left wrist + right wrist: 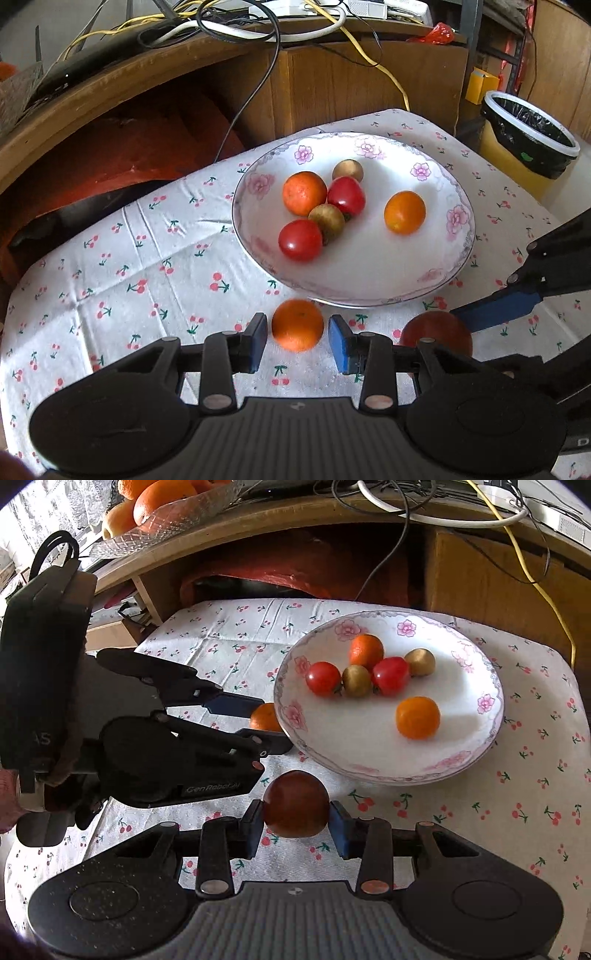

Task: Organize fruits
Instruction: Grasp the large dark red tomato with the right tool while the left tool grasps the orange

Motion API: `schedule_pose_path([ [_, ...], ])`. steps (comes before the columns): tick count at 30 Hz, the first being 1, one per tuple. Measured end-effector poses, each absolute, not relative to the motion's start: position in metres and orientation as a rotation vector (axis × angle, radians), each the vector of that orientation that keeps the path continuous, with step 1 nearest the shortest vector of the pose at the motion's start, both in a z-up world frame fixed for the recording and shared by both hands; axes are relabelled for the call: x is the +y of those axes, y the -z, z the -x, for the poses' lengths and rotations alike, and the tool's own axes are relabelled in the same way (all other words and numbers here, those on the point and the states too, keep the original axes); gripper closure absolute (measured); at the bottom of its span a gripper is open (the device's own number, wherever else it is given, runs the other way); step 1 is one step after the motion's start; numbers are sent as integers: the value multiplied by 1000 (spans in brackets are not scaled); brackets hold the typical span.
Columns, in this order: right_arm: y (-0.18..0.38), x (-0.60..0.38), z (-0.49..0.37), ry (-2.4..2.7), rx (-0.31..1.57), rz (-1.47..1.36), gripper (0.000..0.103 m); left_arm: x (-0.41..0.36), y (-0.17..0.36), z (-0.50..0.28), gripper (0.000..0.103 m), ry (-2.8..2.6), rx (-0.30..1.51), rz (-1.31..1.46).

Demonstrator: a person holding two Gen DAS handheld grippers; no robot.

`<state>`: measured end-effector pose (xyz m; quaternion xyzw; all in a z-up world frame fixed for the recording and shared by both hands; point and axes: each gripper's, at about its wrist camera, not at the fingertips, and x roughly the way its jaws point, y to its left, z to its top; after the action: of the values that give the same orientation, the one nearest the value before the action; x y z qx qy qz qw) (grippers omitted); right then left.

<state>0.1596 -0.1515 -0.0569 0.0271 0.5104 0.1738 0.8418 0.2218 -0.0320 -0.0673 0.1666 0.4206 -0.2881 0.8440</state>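
A white flowered plate [369,262] [461,686] on the cherry-print cloth holds two small oranges, two red tomatoes and two golden-brown round fruits. A loose orange [297,325] [263,716] lies on the cloth at the plate's near rim. My left gripper [297,343] [258,725] is open around it, a small gap showing on each side. A dark red fruit [295,804] [436,332] sits to the right of that orange. My right gripper [296,823] is shut on it, both pads touching its sides.
A yellow bin with a black liner [528,147] stands off the table's far right corner. A curved wooden desk [332,85] with hanging cables rises behind the table. A glass bowl of oranges [159,502] sits on it at the left. The two grippers are close side by side.
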Motion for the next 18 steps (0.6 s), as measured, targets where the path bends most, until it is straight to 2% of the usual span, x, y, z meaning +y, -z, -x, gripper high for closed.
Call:
schedule_pose_path([
  [5, 56, -157, -157, -353, 1079, -50, 69, -36, 66, -217, 66, 589, 879, -375],
  [18, 51, -172, -133, -313, 1097, -24, 69, -41, 49, -160, 66, 611, 920, -399],
])
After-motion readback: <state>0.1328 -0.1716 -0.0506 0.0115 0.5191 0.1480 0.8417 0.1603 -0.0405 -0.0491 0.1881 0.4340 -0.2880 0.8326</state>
